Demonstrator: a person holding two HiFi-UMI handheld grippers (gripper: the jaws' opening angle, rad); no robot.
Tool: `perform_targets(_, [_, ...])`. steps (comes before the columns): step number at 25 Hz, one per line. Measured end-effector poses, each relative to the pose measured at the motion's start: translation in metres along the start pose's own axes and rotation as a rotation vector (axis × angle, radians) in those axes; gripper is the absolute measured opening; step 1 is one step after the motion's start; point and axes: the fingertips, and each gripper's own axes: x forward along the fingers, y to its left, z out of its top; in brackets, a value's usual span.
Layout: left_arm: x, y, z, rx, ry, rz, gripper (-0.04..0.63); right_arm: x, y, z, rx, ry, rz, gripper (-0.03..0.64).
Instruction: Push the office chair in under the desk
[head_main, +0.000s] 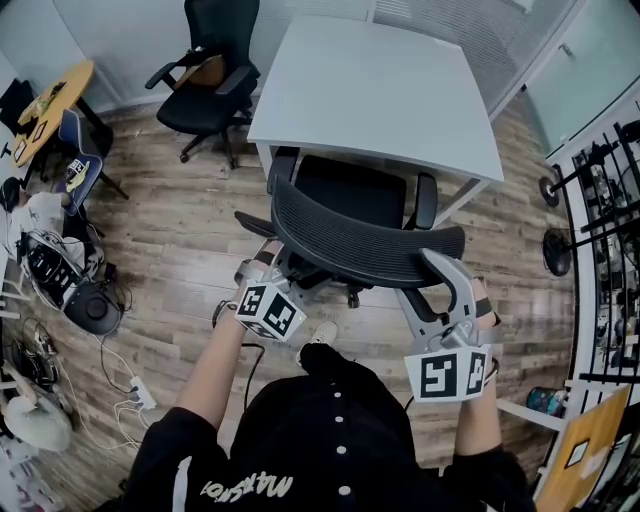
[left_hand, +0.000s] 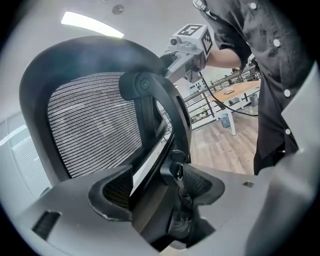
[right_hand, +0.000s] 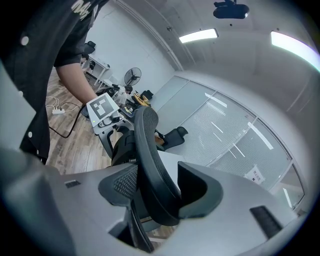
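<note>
A black office chair with a mesh backrest stands in front of me, facing the white desk. Its seat is at the desk's front edge. My left gripper is low on the left of the backrest. In the left gripper view its jaws are closed round the black support frame behind the mesh. My right gripper is at the backrest's right end. In the right gripper view its pads clamp the curved rim from both sides.
A second black chair stands left of the desk. A round wooden table and a blue chair are at the far left, with cables and a power strip on the wood floor. A fan and racks line the right side.
</note>
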Motion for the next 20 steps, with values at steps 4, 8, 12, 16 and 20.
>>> perform_targets(4, [0.006, 0.011, -0.005, -0.002, 0.002, 0.002, 0.325, 0.011, -0.006, -0.001, 0.007, -0.005, -0.003, 0.239])
perform_targets(8, [0.011, 0.020, -0.008, -0.004, 0.005, 0.004, 0.325, 0.020, -0.013, -0.002, 0.007, -0.007, -0.002, 0.241])
perform_targets(12, [0.017, 0.030, -0.010, -0.005, 0.003, 0.006, 0.325, 0.029, -0.020, -0.004, 0.007, -0.009, -0.002, 0.241])
perform_targets(16, [0.022, 0.036, -0.014, -0.002, 0.001, 0.007, 0.325, 0.037, -0.024, -0.005, 0.008, -0.009, -0.004, 0.241])
perform_targets(20, [0.026, 0.043, -0.015, 0.000, -0.002, 0.006, 0.325, 0.044, -0.030, -0.007, 0.009, -0.008, -0.010, 0.241])
